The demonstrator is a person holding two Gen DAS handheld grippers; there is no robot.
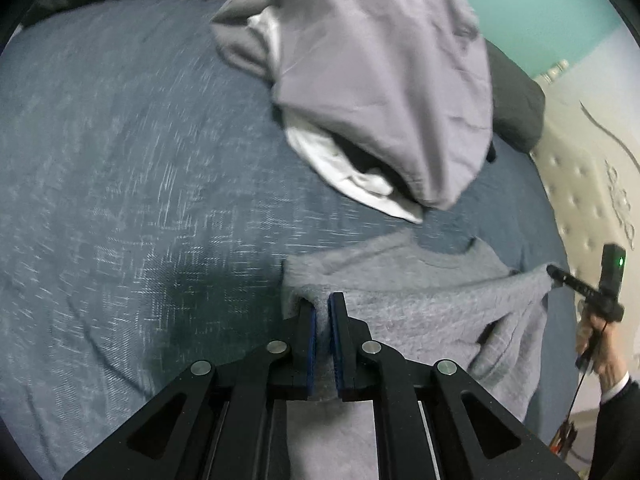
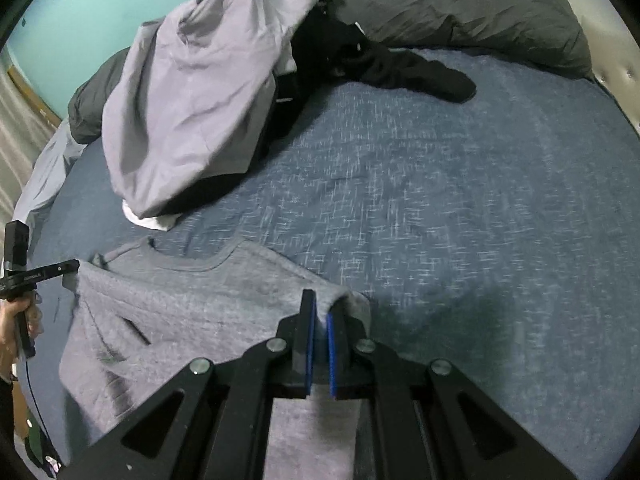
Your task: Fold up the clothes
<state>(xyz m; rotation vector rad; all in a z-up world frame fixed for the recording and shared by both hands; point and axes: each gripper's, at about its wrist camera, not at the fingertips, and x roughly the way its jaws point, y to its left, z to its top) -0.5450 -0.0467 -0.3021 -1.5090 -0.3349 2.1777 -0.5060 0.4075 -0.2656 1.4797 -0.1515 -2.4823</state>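
Note:
A grey sweatshirt (image 1: 416, 304) is held stretched between both grippers, just above the blue bedspread (image 1: 120, 168), collar facing away. My left gripper (image 1: 322, 306) is shut on one shoulder of it. My right gripper (image 2: 322, 308) is shut on the other shoulder of the sweatshirt (image 2: 192, 304). In the left wrist view, the right gripper (image 1: 554, 272) pinches the far shoulder at right. In the right wrist view, the left gripper (image 2: 74, 266) shows at the left edge, holding the cloth.
A heap of clothes lies beyond the sweatshirt: a lilac-grey garment (image 1: 380, 72) over white (image 1: 340, 168) and black pieces (image 2: 400, 68). Dark grey pillows (image 2: 460, 4) line the far edge of the bed. A tufted mattress side (image 1: 580, 184) shows at right.

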